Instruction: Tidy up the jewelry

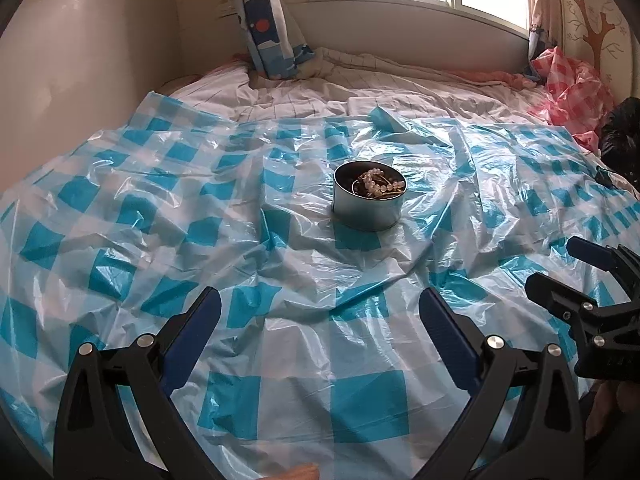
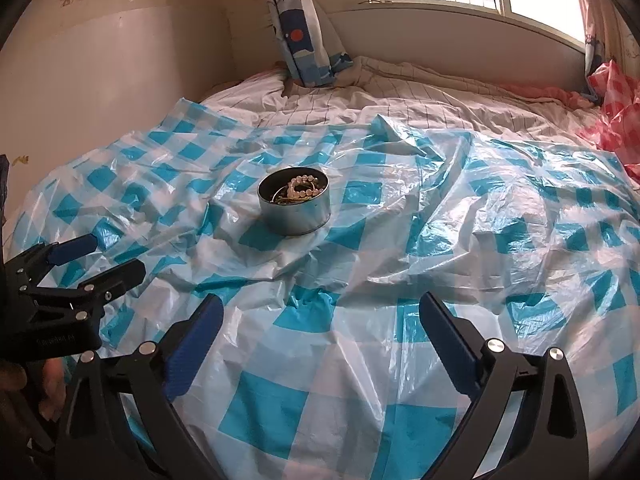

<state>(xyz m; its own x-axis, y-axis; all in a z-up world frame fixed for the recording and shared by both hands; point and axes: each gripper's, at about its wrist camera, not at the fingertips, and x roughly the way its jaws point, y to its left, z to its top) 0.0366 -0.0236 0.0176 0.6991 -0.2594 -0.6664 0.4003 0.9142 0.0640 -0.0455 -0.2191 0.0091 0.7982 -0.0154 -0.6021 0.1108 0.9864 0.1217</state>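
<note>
Left wrist view: a round metal tin [image 1: 369, 200] is seen standing upright on a crinkled blue-and-white checked plastic sheet [image 1: 160, 216] spread over a bed. Pale bead jewelry [image 1: 378, 184] is piled inside the tin. The left gripper [image 1: 320, 312] is held spread wide over bare sheet, well short of the tin, with nothing between its jaws. The right gripper [image 1: 560, 264] is seen at the right edge, also spread.

Right wrist view: the tin [image 2: 294, 204] sits ahead and left of centre, with the beads [image 2: 302, 188] inside. The right gripper [image 2: 320, 316] is spread wide and empty. The left gripper [image 2: 108, 256] is seen at the left edge, its jaws apart.
</note>
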